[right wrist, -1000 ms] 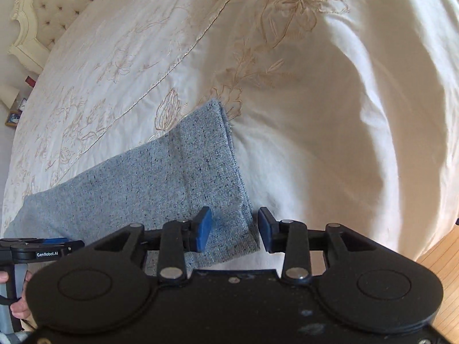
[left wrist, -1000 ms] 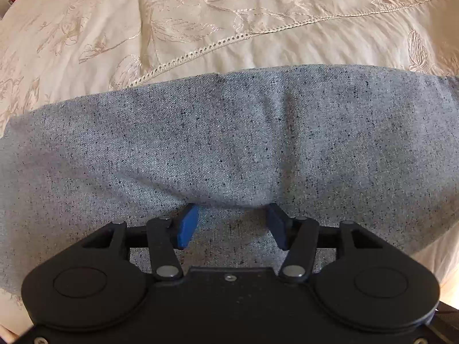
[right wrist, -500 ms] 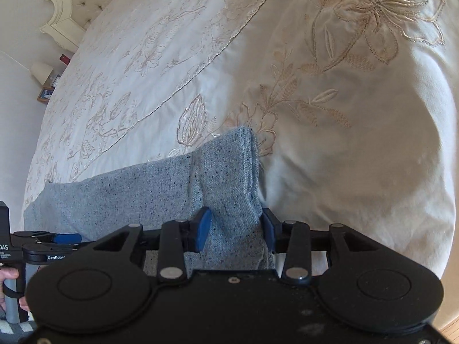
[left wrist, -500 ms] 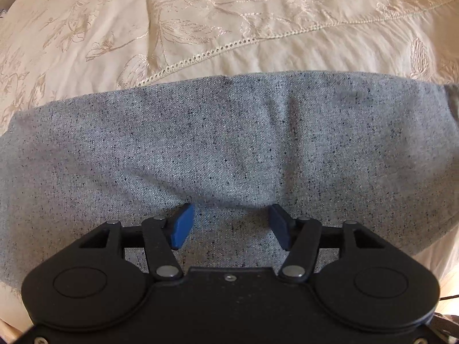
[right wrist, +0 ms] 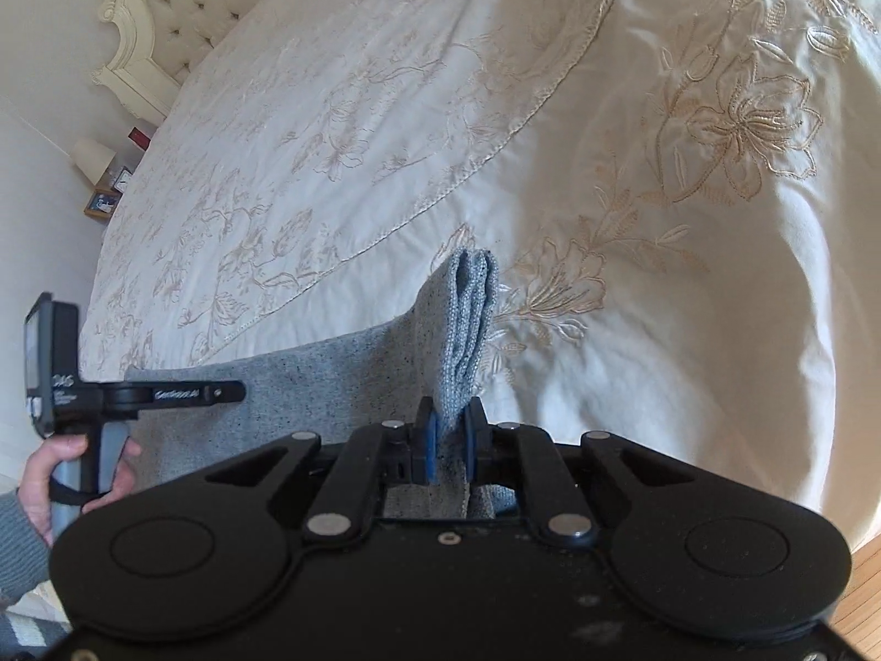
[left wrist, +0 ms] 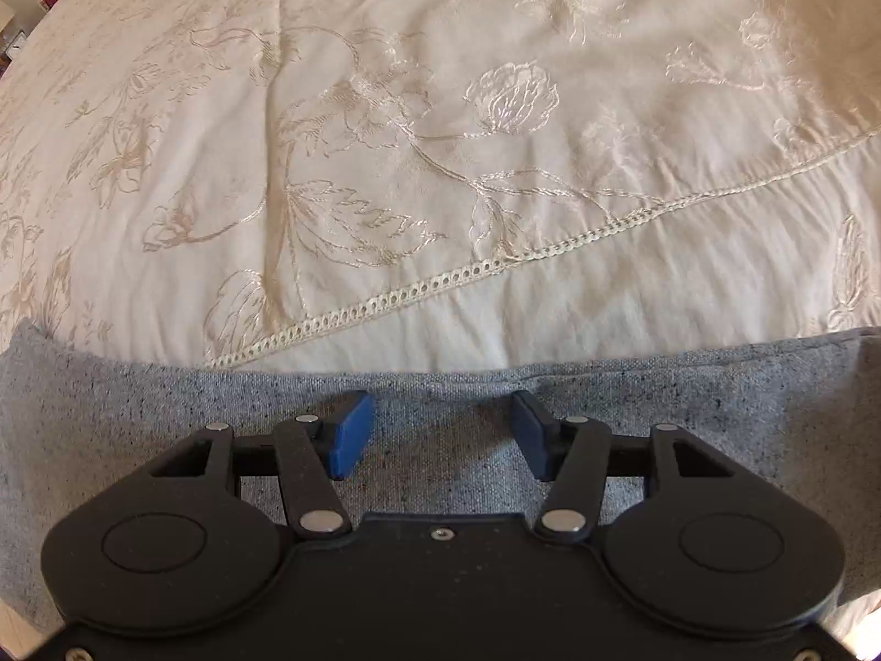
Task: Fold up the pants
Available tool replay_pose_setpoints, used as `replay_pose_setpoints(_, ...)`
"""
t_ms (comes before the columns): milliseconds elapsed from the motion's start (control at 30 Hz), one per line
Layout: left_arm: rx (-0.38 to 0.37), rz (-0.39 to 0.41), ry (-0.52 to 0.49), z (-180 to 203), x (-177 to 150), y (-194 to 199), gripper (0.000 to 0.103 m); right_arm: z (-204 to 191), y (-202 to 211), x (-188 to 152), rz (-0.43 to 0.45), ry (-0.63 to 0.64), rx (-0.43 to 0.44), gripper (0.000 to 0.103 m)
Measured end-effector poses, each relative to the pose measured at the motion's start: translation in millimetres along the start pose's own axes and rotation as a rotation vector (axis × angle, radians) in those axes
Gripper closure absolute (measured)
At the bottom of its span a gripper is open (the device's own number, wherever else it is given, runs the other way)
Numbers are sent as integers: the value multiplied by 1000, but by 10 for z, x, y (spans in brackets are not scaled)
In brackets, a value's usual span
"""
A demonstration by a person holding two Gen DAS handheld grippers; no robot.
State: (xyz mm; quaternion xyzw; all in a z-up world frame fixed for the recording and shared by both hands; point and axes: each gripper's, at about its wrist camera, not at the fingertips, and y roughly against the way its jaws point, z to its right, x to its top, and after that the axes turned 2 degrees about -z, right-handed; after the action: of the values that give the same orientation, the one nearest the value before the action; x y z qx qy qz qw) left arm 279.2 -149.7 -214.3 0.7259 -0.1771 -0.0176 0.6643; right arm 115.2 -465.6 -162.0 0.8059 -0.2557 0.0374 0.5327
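Note:
Grey speckled pants [left wrist: 165, 413] lie across the near part of a cream embroidered bedspread [left wrist: 440, 137]. My left gripper [left wrist: 440, 432] is open, its blue pads spread wide over the pants fabric. In the right wrist view my right gripper [right wrist: 450, 443] is shut on the hem end of the pants [right wrist: 465, 319], which stands up bunched between the pads. The rest of the pants [right wrist: 308, 385] runs left toward the left gripper [right wrist: 137, 394], held in a hand.
A tufted cream headboard [right wrist: 181, 11] stands at the far left. A small lamp [right wrist: 93, 157] and items sit on a bedside shelf. Wooden floor [right wrist: 864, 584] shows at the bed's right edge.
My right gripper has shut on the pants hem and lifted it, so the fabric now stands upright. The left gripper has moved so that less pants and more bedspread show ahead.

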Motion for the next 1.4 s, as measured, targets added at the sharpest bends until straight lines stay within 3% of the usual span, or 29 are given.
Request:
replay_pose_setpoints(133, -13, 33, -34, -6, 14, 140, 44, -102, 41, -22, -7, 10, -11, 92)
replay_pose_setpoints(267, -46, 83, -3, -162, -254, 465, 46, -169, 90, 4, -8, 8, -18, 92)
replay_pose_setpoints(467, -130, 18, 0, -242, -831, 506, 47, -317, 175, 39, -6, 9, -27, 92)
replay_pose_setpoints(567, -145, -82, -56, -162, -962, 246, 47, -476, 209, 41, 3, 21, -43, 92)
replay_pose_setpoints(667, -163, -43, -108, -177, -962, 255, 48, -709, 249, 38, 17, 26, -51, 92)
replay_pose_setpoints(767, -251, 8, -38, -479, -891, 447, 51, -1049, 288, 27, 30, 41, -50, 92)
replay_pose_setpoints(933, -283, 61, 27, -1207, -856, 644, 51, -1807, 238, -36, 61, 69, -12, 92)
replay_pose_setpoints(1067, -246, 65, 70, -1839, -993, 553, 51, -2507, -39, -165, 58, 96, 36, 92)
replay_pose_setpoints(1200, -207, 37, 131, -2429, -1173, 417, 51, -3108, -637, -369, 13, 97, 84, 92)
replay_pose_setpoints(1400, -173, 28, 150, -2938, -1286, 336, 51, -3837, -1665, -794, -57, 177, 47, 91)
